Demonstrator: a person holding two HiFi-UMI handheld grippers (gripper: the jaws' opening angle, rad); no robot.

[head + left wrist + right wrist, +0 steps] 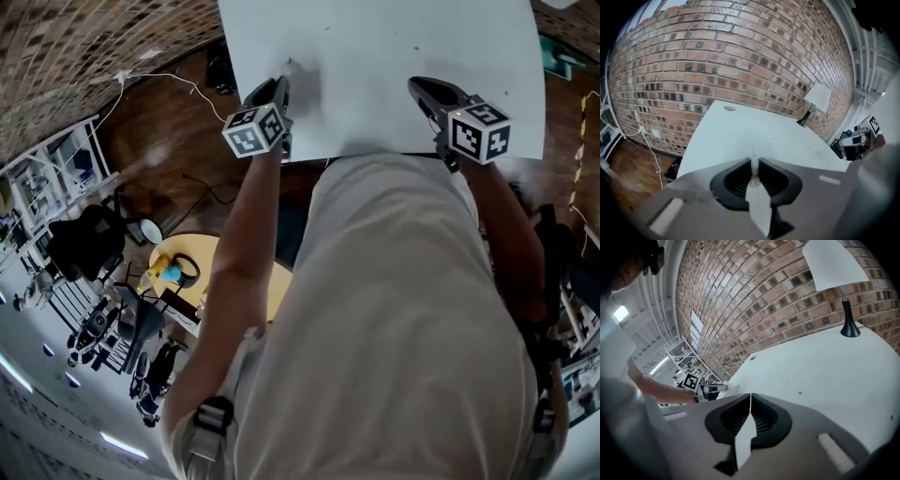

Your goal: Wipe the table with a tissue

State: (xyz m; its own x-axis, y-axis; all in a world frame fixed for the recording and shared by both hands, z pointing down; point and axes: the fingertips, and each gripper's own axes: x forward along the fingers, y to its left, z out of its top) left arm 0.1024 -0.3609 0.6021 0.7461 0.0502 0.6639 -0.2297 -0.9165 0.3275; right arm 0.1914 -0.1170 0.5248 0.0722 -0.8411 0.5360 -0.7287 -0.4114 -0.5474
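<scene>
At the left, the left gripper (753,161) is clamped on the tissue (753,168), a small crumpled white wad peeping from its tips over the white table's (740,136) near edge, while the right gripper (750,396) has its jaws pressed together, empty

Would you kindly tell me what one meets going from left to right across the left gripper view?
Wall socket, round table hole, pinched tissue, lamp, right gripper.
</scene>
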